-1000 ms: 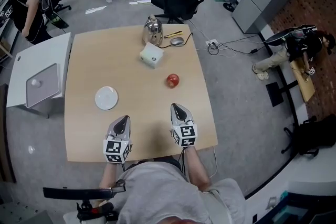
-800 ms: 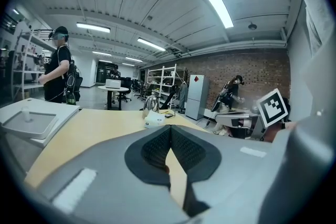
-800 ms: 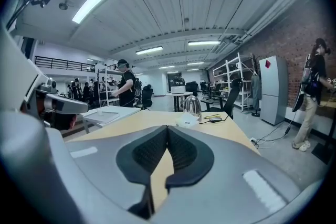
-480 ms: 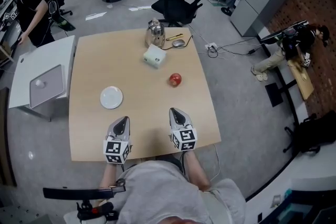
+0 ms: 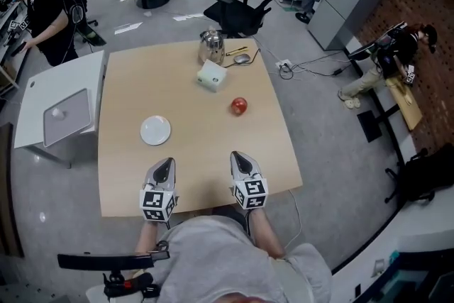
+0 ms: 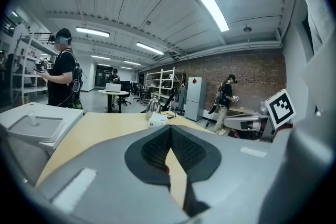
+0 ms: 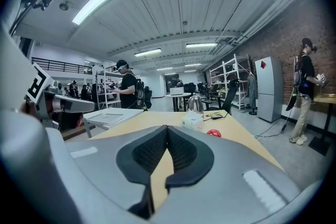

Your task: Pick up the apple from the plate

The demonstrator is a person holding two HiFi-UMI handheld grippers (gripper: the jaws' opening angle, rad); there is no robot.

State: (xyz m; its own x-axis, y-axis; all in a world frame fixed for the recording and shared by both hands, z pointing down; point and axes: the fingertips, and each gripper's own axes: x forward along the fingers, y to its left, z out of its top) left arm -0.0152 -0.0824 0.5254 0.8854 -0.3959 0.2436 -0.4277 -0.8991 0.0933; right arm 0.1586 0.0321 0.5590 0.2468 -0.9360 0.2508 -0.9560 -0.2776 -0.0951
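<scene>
Apple [image 5: 239, 106]: lies on the bare worktop [image 5: 128, 174], right of centre, well apart from the plate [image 5: 155, 130]. Neither jaw pair is on it or near it.

Plate: white, flat on the worktop left of centre, nothing on it.

Left hand-held gripper [image 5: 164, 162]: at the near edge, jaws clenched together, nothing between them. It points up the worktop, with the plate just ahead of it.

Right hand-held gripper [image 5: 238, 155]: also at the near edge, jaws pressed together and empty. The apple is ahead of it and a little to the right, with clear wood between.

Progress, as a judgement: the apple is off the plate but not held or lifted. That fits two stages. Either it has been taken off and set down on the wood, or it lies loose before any pick. The pictures do not settle which.

Containers:
- Plate: empty.
- Kettle [image 5: 211, 45], far edge, lid on. Contents hidden.
- White box [image 5: 211, 74], just in front of the kettle. Cannot tell whether anything is inside.
- Shallow tray [image 5: 67, 113] on the side table [image 5: 50, 85] to the left holds one small white item, too small to name.
</scene>
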